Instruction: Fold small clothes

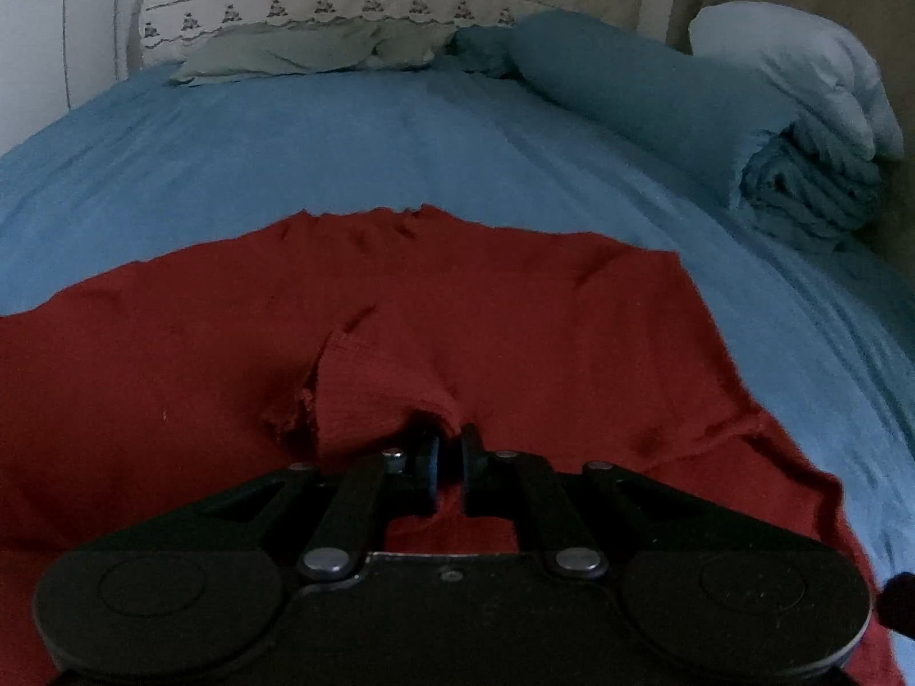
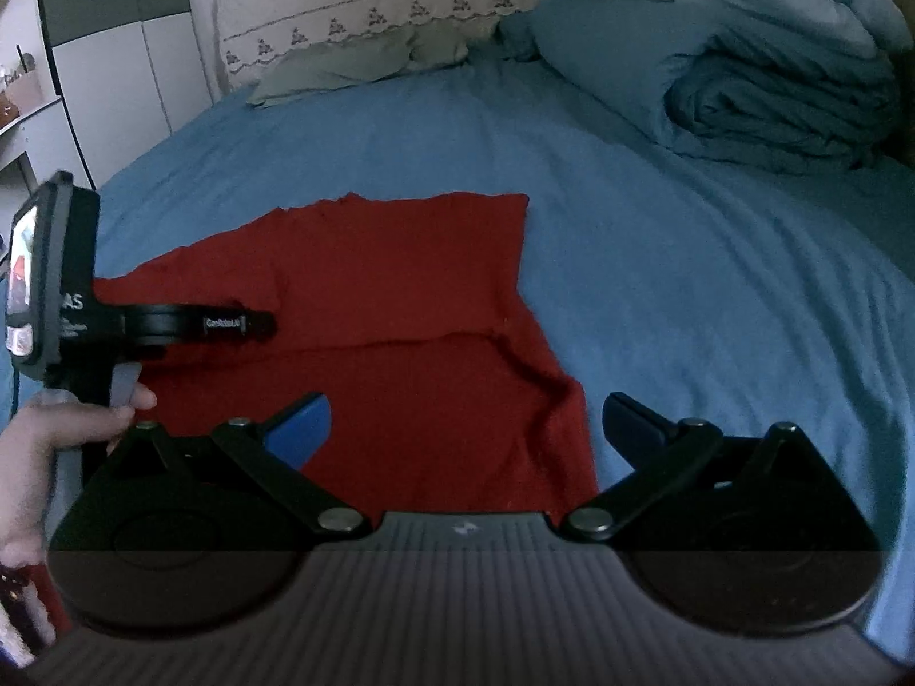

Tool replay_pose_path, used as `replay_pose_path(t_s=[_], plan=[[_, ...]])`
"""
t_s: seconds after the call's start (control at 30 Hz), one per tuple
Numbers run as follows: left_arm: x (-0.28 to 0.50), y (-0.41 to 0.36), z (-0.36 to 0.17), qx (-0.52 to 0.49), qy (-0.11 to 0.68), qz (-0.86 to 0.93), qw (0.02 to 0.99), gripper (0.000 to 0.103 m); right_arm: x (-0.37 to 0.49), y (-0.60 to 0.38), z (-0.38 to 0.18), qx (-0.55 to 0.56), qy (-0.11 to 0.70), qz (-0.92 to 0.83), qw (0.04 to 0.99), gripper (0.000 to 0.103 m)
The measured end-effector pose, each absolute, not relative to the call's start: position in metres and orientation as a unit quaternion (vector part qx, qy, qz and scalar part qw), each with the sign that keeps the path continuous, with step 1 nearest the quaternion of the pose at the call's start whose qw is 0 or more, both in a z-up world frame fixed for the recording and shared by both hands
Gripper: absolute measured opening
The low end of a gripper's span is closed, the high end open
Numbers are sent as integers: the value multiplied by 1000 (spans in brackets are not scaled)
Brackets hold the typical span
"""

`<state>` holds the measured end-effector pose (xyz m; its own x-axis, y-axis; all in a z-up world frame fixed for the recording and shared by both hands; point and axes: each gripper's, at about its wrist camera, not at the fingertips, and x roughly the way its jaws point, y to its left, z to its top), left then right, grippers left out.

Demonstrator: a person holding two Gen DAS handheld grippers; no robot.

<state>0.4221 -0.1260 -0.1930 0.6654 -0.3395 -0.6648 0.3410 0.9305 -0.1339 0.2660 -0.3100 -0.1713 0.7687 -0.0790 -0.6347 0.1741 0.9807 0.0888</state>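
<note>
One dark red knitted garment [image 1: 457, 331] is spread flat on the blue-sheeted bed [image 1: 286, 143], towards its near edge. A raised fold of the red fabric is pinched between the nearly closed fingers of the left tool [image 1: 450, 457]. The right tool [image 2: 466, 426] is held with its fingers spread wide, over the garment's right edge. A rolled teal duvet [image 2: 772, 114] is seen at the bed's far right corner, beside a grey-green pillow [image 2: 343, 66].
</note>
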Motion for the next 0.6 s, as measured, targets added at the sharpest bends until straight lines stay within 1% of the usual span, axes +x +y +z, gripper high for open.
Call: replay_pose_path(t_s=[0.03, 0.07, 0.13, 0.17, 0.3, 0.4, 0.5, 0.57, 0.6], plan=[[419, -121, -187, -1, 360, -192, 913, 36, 266, -309, -171, 70, 332, -67, 938, 103], [413, -117, -182, -2, 355, -198, 914, 64, 268, -307, -169, 69, 331, -66, 939, 103], [397, -103, -167, -1, 332, -204, 921, 85, 271, -303, -164, 64, 326, -61, 941, 103], [389, -92, -159, 2, 321, -208, 924, 90, 274, -302, -162, 61, 324, -57, 943, 103], [371, -48, -142, 15, 299, -183, 936, 97, 291, -279, -152, 25, 314, -31, 948, 103], [366, -9, -146, -1, 294, -147, 944, 97, 317, -255, -150, -3, 315, 9, 949, 103], [364, 18, -157, -19, 298, -121, 947, 97, 347, -221, -153, -56, 319, 40, 945, 103], [370, 28, -162, -27, 319, -115, 940, 97, 368, -201, -158, -83, 325, 54, 941, 103], [371, 32, -163, -32, 323, -108, 940, 97, 379, -190, -163, -97, 328, 61, 938, 100]])
